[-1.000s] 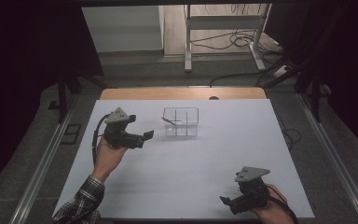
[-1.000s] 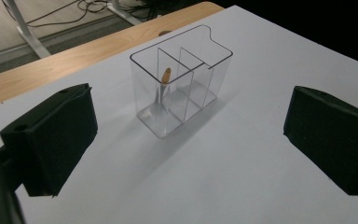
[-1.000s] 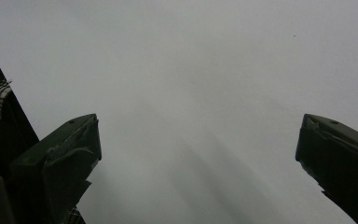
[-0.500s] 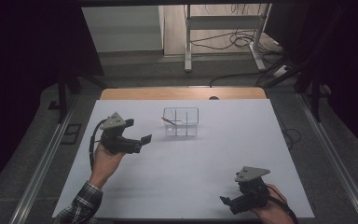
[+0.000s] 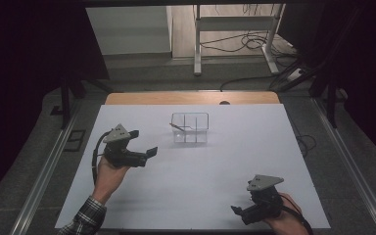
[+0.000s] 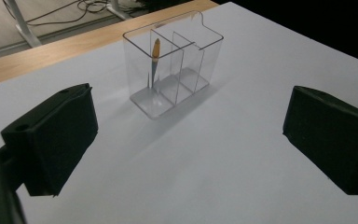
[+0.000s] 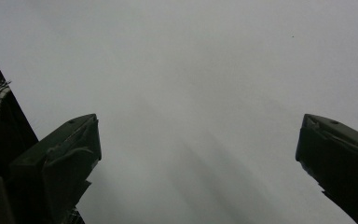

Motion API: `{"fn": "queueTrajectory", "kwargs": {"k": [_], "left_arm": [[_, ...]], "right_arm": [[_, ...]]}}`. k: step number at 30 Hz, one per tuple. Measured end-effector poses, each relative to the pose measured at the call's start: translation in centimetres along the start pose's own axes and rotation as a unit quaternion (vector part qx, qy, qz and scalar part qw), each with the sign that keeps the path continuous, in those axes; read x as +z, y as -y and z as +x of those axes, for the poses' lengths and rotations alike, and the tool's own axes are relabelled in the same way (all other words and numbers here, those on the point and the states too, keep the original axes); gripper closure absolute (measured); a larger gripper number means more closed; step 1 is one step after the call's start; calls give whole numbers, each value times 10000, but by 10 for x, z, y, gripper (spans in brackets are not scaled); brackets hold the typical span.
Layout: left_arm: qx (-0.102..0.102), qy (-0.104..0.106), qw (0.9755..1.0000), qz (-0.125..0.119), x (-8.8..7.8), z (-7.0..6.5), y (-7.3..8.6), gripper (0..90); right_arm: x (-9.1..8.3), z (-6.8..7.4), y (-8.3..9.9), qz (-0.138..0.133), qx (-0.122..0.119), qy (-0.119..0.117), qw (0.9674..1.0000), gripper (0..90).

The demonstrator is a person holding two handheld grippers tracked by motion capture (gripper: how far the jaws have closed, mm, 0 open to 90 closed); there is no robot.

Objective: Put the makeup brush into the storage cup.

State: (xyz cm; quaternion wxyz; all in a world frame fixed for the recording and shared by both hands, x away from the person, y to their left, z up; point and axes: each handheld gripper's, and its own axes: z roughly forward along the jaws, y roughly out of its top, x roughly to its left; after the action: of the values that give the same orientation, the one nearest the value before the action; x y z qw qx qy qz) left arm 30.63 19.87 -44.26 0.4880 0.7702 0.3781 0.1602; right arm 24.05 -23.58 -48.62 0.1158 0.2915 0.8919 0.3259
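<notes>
On the white table [image 5: 196, 166], the wide-open left tongs [image 5: 144, 142] have apparently drawn back from the organizer [image 5: 190, 128].

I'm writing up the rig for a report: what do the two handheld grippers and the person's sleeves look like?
Both the left gripper and the right gripper are black, blocky bodies, each with two broad black jaws and a grey three-cornered plate on top. A black cable loops from the left one. The left sleeve is a dark plaid with pale lines; I cannot make out any sleeve on the right arm.
</notes>
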Motion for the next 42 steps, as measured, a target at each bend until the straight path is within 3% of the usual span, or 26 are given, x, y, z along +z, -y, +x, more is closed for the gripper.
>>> {"fn": "queueTrajectory", "kwargs": {"k": [32,42], "left_arm": [[-219,3,9998,20,-25,-13,32,34],[-251,-9,9997,56,-35,-16,43,34]], "right_arm": [[-3,-1,0,-63,20,21,10000,3],[-5,-7,2,-172,186,7,9997,5]]}}
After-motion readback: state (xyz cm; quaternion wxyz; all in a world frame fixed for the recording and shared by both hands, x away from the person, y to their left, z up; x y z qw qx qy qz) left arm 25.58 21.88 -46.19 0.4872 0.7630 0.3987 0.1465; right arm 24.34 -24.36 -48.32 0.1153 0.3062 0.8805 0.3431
